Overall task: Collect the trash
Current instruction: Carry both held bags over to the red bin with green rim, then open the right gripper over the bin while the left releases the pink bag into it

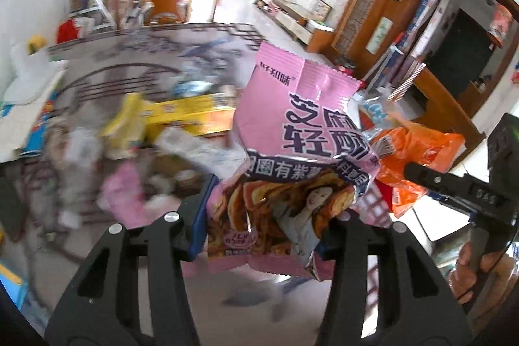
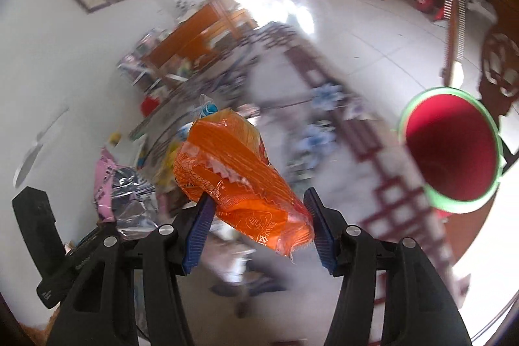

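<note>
Two handheld grippers are each lifted above a patterned table, and each carries a piece of trash. The left gripper [image 1: 262, 226] is closed about partway, its fingers pinching the lower end of a crumpled pink snack bag [image 1: 292, 151] with purple lettering. The right gripper [image 2: 259, 229] is also partly closed, its blue pads [image 2: 198, 235] squeezing a crinkled orange wrapper [image 2: 240, 177]. A red bin [image 2: 451, 148] with a green rim is the landmark here: it stands open-mouthed to the right of the orange wrapper, well apart from it. The pink bag hangs on the far side of the orange wrapper from the bin. More litter, including a yellow box [image 1: 181, 115], lies blurred on the table [image 1: 129, 54], farther again from the bin.

The step in hand appears to be carrying both items to the bin. The next move likely calls for swinging each gripper over the bin's mouth, then opening it.
</note>
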`<state>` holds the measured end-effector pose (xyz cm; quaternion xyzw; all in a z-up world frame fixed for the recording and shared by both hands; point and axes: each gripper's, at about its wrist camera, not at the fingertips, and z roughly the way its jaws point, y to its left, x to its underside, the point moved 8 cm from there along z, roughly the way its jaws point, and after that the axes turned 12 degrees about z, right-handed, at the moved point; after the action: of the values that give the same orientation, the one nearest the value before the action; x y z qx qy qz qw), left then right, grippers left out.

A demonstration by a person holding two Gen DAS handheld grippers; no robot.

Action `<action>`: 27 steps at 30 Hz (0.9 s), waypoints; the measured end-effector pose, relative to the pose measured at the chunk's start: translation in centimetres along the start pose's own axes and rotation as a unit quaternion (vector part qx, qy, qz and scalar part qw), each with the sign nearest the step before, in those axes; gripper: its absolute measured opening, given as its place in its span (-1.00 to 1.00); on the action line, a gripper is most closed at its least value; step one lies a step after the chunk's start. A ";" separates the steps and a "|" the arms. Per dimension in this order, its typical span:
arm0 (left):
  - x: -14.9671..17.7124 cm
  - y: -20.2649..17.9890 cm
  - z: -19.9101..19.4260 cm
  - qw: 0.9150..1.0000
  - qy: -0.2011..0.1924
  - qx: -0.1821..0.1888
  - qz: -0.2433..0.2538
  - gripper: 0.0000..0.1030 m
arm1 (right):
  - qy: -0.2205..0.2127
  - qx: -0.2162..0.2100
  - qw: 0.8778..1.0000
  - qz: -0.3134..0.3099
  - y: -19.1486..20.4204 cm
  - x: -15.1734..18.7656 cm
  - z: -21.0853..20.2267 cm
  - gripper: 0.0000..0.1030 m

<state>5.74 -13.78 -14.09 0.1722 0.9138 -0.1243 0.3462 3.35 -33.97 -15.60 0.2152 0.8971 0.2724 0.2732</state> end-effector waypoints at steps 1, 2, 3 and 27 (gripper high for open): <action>-0.5 -1.4 0.9 1.000 0.004 0.008 0.006 -0.08 | -0.006 0.008 1.000 0.009 -1.5 -0.8 -0.4 0.05; -0.9 -2.7 1.7 1.000 0.009 0.017 0.011 -0.08 | -0.010 0.014 1.000 0.018 -2.8 -1.6 -0.8 0.05; -1.4 -4.4 2.8 0.999 0.014 0.028 0.016 -0.07 | -0.014 0.019 0.999 0.026 -3.9 -2.0 -1.1 0.05; -6.9 -23.5 17.0 0.985 0.074 0.102 0.121 0.56 | -0.068 0.145 0.976 0.144 -24.5 -11.0 -5.0 0.57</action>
<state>11.18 -42.60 -19.33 0.3242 0.8919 -0.1611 0.2709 2.79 -60.32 -22.82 0.3979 0.8658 0.1608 0.2572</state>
